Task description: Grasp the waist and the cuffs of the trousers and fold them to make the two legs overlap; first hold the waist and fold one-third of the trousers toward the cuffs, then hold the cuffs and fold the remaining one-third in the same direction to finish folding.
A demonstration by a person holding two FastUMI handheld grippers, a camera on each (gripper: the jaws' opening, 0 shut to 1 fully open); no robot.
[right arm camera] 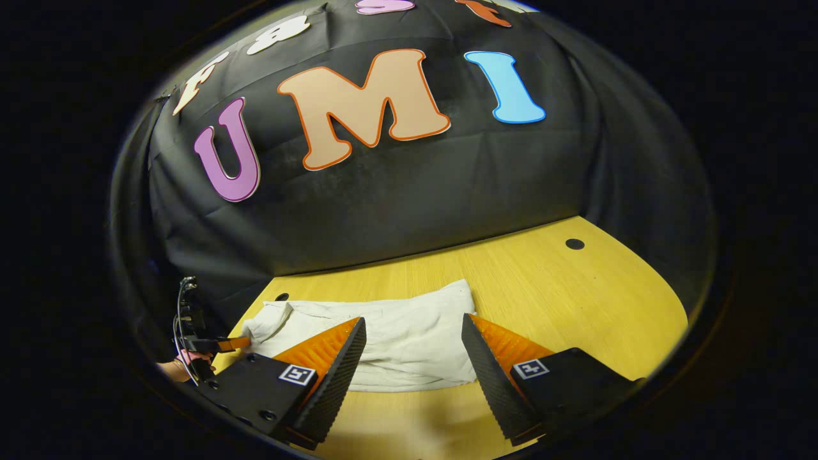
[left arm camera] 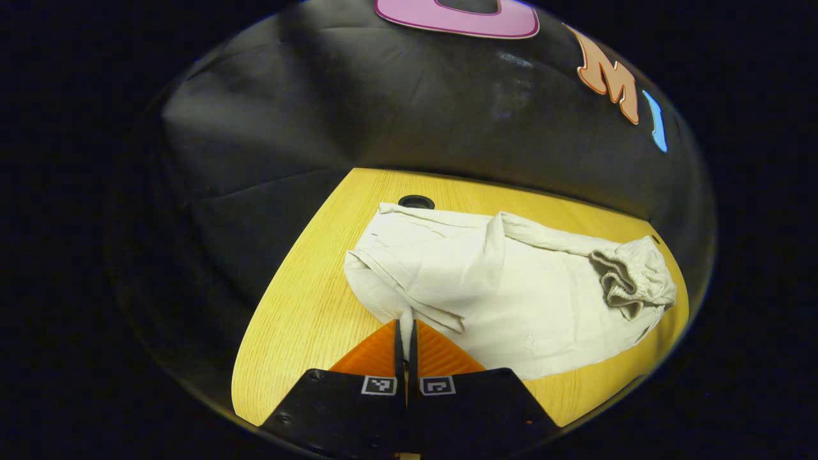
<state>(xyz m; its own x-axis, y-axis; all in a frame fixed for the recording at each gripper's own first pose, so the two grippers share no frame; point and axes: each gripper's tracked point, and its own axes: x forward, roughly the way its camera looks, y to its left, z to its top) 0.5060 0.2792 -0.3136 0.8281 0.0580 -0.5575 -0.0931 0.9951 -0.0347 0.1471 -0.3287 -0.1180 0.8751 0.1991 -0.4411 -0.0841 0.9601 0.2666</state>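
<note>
Your left gripper is clamped on an edge of the crumpled cream cotton trousers, which stretch lengthwise along the yellow wooden table; your right gripper hovers spread over their other end.

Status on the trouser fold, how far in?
Early to midway. The trousers lie on the table with one part already folded over, the elastic waist bunched at the far end. The left gripper is shut on a fabric edge; the right gripper hangs open above them. The final third fold and tidy stack remain.
</note>
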